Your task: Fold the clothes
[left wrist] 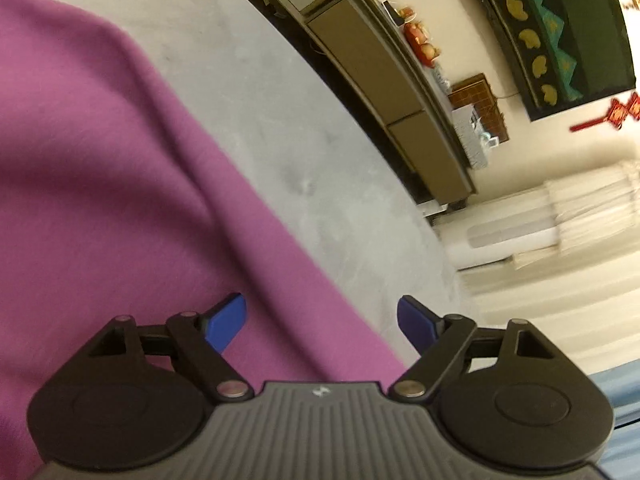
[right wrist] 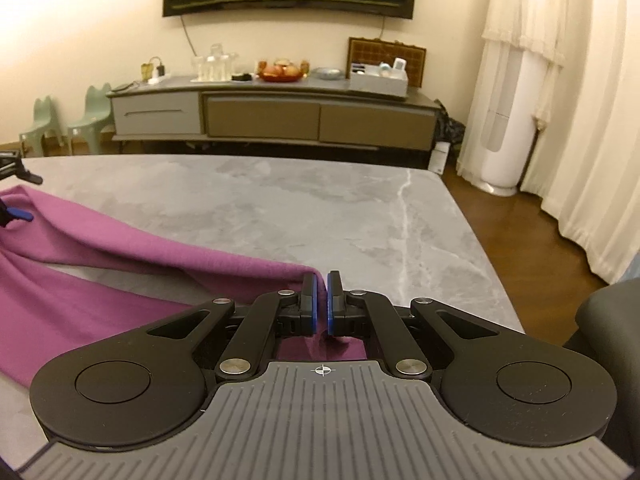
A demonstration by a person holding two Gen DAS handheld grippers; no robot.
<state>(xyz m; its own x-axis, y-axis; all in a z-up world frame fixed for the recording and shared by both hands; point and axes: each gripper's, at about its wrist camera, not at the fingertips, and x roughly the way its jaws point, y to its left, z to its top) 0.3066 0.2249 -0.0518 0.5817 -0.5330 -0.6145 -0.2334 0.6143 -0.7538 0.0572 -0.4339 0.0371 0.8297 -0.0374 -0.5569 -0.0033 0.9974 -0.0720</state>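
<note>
A purple garment (right wrist: 80,300) lies on the grey marble table (right wrist: 320,208), towards its left side. My right gripper (right wrist: 321,304) is shut on a corner of the cloth, which hangs between and below the blue pads. From that pinch a raised ridge of cloth runs off to the left. In the left wrist view the garment (left wrist: 100,180) fills the left half. My left gripper (left wrist: 320,320) hovers over the garment's edge with its blue fingertips (left wrist: 226,322) wide apart and nothing pinched. A blue tip of the left gripper (right wrist: 20,214) also shows at the far left of the right wrist view.
The table's right edge (right wrist: 492,264) drops to a wooden floor (right wrist: 540,232). Beyond the far edge stand a long sideboard (right wrist: 272,116) with dishes, two green chairs (right wrist: 64,120), a white tower appliance (right wrist: 504,140) and curtains (right wrist: 580,120). A dark chair back (right wrist: 608,320) is at right.
</note>
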